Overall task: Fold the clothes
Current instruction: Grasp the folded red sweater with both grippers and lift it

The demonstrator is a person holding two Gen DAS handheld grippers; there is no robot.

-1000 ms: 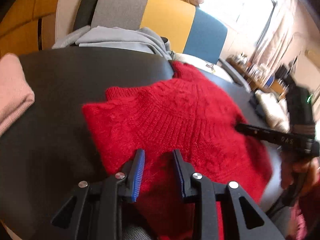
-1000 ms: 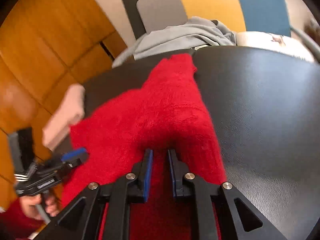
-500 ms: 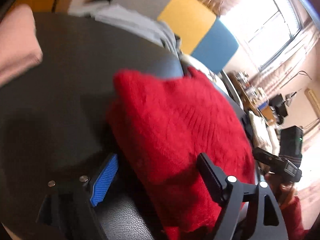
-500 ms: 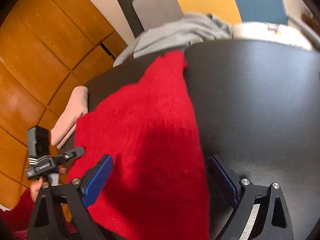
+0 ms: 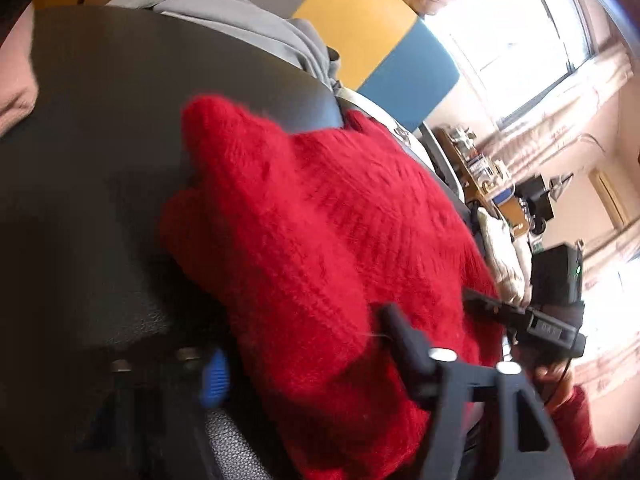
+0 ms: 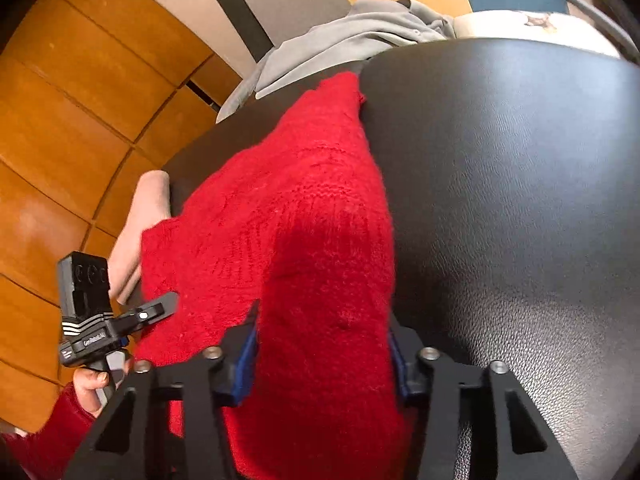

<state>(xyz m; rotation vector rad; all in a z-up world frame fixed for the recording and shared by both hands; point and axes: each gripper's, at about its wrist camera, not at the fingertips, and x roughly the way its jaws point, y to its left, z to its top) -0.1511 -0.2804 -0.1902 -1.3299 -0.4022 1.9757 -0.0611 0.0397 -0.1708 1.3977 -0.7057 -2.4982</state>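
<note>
The red sweater [image 5: 320,240] lies on the black desk [image 5: 100,140], bunched up in a soft heap. In the right wrist view the red sweater [image 6: 304,240] runs from the near edge up toward the far side of the desk [image 6: 520,160], and its far tip ends close to a gray piece of clothing [image 6: 352,36] at the back.

The left tongs [image 5: 308,356] are spread wide. A thick fold of the sweater sits between the two fingers, but they are not squeezing it. The blue pad [image 5: 214,376] on one finger shows at the left side of the fold.

The right tongs [image 6: 320,356] are wide too. A band of red knit fills the space between the fingers. I cannot tell if the pads touch the wool.

From the right wrist view you can see the left tongs [image 6: 160,312] at the left edge of the sweater, held by a hand [image 6: 92,384] in a red sleeve. From the left wrist view the right tongs [image 5: 480,304] poke at the sweater's right edge.

A pink folded cloth [image 6: 140,224] lies on the desk just beside the sweater. Behind the desk stands a chair [image 5: 360,36] with gray, yellow and blue parts.
</note>
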